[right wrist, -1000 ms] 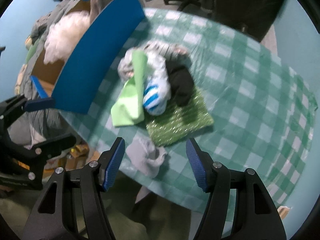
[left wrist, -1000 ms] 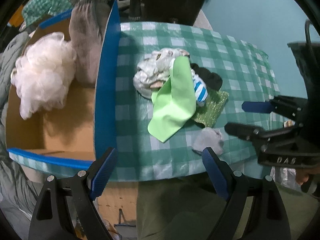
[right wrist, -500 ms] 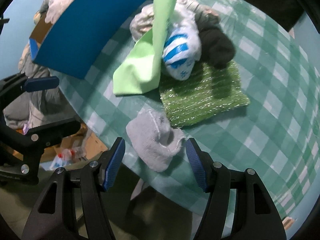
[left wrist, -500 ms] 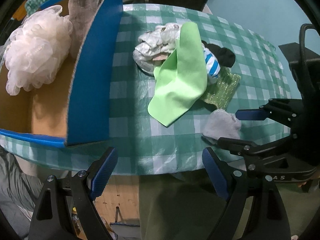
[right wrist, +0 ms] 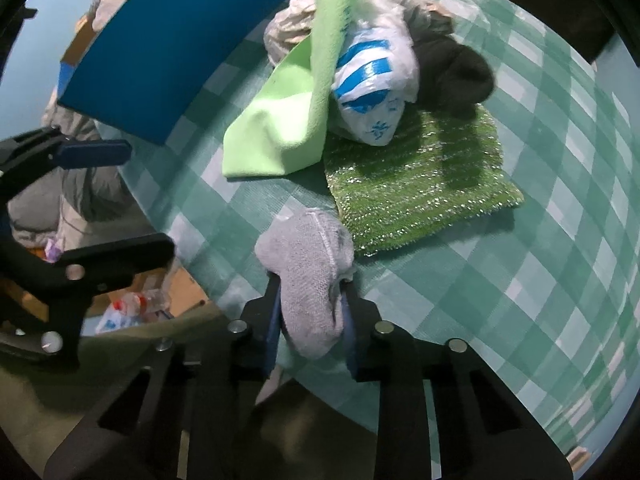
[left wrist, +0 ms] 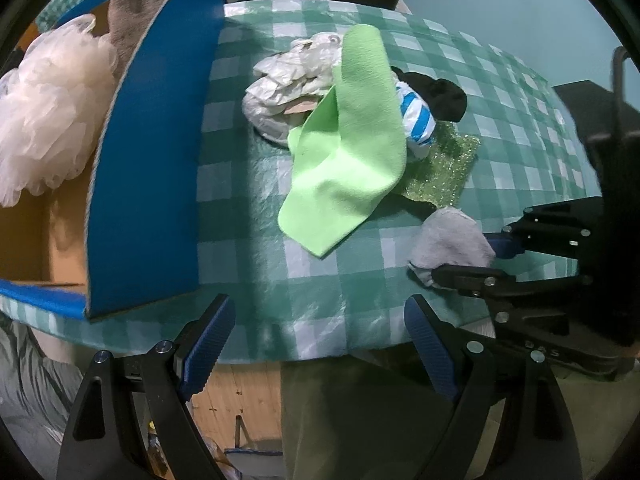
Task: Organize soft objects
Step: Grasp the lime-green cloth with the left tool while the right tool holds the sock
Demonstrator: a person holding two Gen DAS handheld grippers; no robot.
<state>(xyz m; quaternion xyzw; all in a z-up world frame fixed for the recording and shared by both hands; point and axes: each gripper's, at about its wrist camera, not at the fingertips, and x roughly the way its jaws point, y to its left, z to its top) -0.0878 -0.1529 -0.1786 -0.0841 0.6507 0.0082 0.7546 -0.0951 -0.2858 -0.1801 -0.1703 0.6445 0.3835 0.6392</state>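
My right gripper [right wrist: 310, 292] is shut on a small grey sock [right wrist: 310, 264] at the near edge of the green checked table [right wrist: 540, 280]; the sock also shows in the left wrist view [left wrist: 450, 240]. Behind it lie a sparkly green pad [right wrist: 420, 192], a light green cloth [left wrist: 348, 148], a white-and-blue plastic bag [right wrist: 372, 88], a black sock [right wrist: 456, 76] and crumpled pale bags [left wrist: 288, 80]. My left gripper [left wrist: 320, 344] is open and empty, off the table's near edge.
A cardboard box with blue flaps [left wrist: 148, 168] stands at the table's left, holding a white mesh puff [left wrist: 48, 112] and a grey sock [left wrist: 136, 8]. Below the table edge are floor clutter [right wrist: 132, 308] and olive trousers [left wrist: 360, 420].
My right gripper moved forward onto the grey sock and shut on it. My left gripper came closer to the table and box.
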